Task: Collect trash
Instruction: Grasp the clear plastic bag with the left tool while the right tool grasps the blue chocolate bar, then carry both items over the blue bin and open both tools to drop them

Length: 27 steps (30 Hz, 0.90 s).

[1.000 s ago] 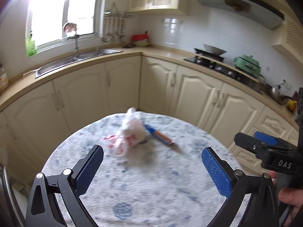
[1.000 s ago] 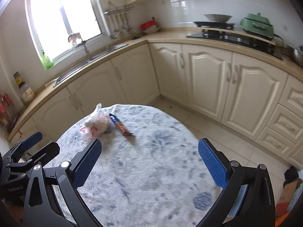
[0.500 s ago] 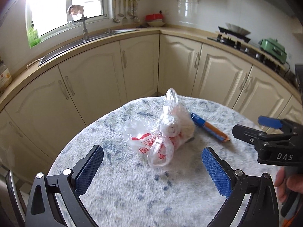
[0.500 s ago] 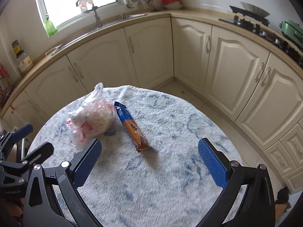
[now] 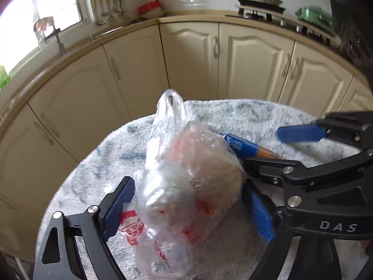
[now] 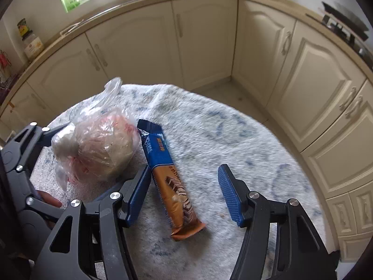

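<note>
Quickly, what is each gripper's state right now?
Left gripper: open, jaws just closing around the bag.
Right gripper: open, jaws just closing around the bar.

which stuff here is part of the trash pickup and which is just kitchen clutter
Part of the job:
- plastic bag, between the left gripper fingers, which have just been closing
- snack wrapper, between the right gripper fingers, also just closing

Just lying about:
- green pot on the stove
- jar on the counter
- hanging utensils
</note>
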Each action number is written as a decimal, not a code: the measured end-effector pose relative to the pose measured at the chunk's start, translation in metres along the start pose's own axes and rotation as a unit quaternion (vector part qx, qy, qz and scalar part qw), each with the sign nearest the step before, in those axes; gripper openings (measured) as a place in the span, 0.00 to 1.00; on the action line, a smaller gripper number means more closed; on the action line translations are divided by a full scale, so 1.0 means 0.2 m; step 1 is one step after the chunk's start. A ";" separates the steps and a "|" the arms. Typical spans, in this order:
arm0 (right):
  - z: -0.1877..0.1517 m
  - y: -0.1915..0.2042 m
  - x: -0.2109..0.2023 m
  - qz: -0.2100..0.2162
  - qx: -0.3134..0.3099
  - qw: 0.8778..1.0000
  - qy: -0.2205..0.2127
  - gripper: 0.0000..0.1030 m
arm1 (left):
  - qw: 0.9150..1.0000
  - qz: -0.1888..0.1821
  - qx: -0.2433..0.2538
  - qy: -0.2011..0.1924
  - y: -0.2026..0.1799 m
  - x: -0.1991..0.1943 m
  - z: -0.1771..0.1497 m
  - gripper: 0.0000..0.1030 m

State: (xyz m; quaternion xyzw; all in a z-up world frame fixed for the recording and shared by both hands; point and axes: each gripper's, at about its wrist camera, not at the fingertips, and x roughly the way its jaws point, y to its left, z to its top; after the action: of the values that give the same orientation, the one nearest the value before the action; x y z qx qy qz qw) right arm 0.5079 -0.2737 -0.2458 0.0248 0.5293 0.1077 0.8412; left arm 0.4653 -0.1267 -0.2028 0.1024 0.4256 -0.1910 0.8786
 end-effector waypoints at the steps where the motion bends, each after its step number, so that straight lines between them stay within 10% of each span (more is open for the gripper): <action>1: 0.00 0.01 0.00 -0.002 -0.003 1.000 -0.005 0.54 | 1.000 -0.016 -0.012 0.001 0.02 0.01 0.00 0.69; 4: -0.01 0.04 -0.01 0.016 -0.009 1.000 -0.003 0.28 | 1.000 -0.017 -0.025 0.002 0.06 0.02 0.00 0.54; 8: -0.06 0.04 -0.03 0.025 0.006 1.000 -0.004 0.18 | 0.998 -0.032 -0.053 0.002 0.13 0.02 -0.01 0.47; 27: -0.73 -0.29 -0.70 0.024 0.106 0.991 -0.074 0.18 | 0.993 -0.089 -0.067 -0.026 -0.20 -0.23 -0.09 0.46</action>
State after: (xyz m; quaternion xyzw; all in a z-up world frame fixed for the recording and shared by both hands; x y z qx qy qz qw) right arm 0.3276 -0.3692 -0.1954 0.1349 0.4730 0.0691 0.8679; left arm 0.4107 -0.1455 -0.1785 -0.0003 0.4214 -0.2419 0.8740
